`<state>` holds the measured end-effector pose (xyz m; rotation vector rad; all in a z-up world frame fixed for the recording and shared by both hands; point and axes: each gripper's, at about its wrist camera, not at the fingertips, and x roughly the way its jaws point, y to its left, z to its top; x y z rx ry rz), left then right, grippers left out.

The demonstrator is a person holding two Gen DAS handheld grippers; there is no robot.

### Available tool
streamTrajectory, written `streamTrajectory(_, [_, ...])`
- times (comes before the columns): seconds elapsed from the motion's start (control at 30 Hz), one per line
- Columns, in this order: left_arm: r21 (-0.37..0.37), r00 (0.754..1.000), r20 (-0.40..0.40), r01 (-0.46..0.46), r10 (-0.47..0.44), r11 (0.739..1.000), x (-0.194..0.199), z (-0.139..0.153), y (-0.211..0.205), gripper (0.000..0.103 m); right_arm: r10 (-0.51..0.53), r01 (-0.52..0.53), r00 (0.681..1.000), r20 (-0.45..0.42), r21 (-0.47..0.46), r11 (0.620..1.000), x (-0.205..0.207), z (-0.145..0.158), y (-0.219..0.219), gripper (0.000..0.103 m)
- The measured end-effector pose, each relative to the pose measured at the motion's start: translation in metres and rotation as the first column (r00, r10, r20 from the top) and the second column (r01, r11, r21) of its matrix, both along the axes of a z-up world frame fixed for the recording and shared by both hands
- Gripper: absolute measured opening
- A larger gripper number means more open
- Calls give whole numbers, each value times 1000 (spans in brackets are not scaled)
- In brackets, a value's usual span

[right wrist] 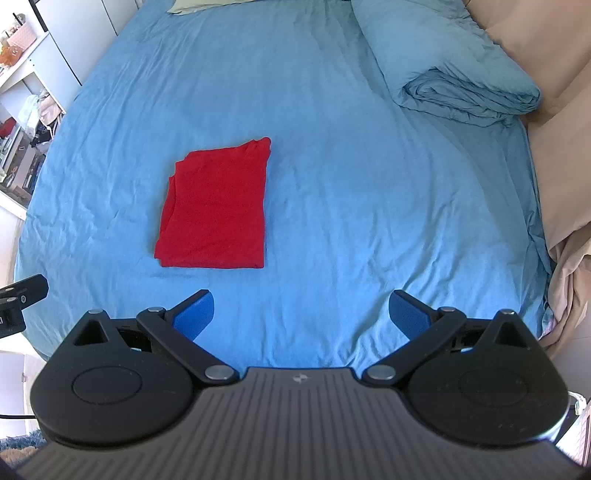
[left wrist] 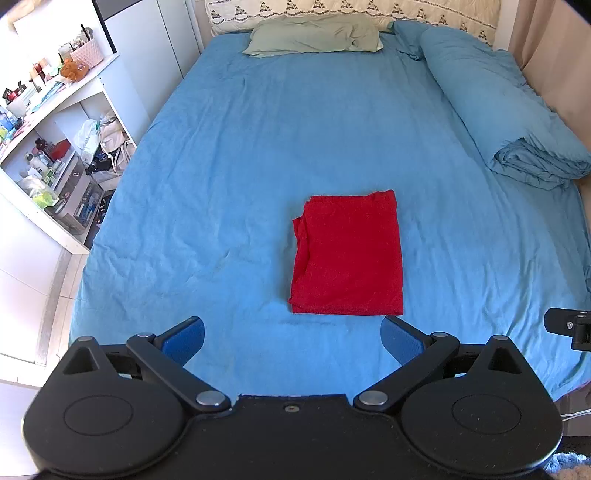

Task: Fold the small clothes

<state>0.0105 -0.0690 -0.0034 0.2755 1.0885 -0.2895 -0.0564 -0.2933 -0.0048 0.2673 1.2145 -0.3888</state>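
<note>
- One red garment (left wrist: pixel 347 254) lies folded into a neat rectangle near the bed's (left wrist: pixel 221 184) foot edge
- Your left gripper (left wrist: pixel 293 338) and right gripper (right wrist: pixel 301 314) hang spread wide, empty
- You look nearly done

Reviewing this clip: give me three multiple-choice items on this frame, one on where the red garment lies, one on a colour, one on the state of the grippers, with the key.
1. Where does the red garment lie?
A. on the white shelf
B. on the blue sheet
C. on the pillow

2. What colour is the pillow at the head of the bed?
A. pale green
B. red
C. black

3. How do the left gripper and right gripper stand?
A. both shut on the garment
B. one open, one shut
C. both open, holding nothing

Key: B, the garment lies folded flat on the blue sheet; A, the pillow is pale green; C, blue pads are spread wide, short of the cloth.
</note>
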Motion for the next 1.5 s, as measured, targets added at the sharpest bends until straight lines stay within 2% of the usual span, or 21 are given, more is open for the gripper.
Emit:
streamTrajectory(1.17, [-6, 1000, 13, -3, 3, 1000, 4, 3, -13, 103, -17, 17, 1000, 2, 9, 1000, 5, 2, -7, 103])
streamTrajectory(1.5, [-22, 999, 25, -28, 28, 999, 6, 6, -13, 103, -14, 14, 1000, 3, 9, 1000, 9, 1, -7, 103])
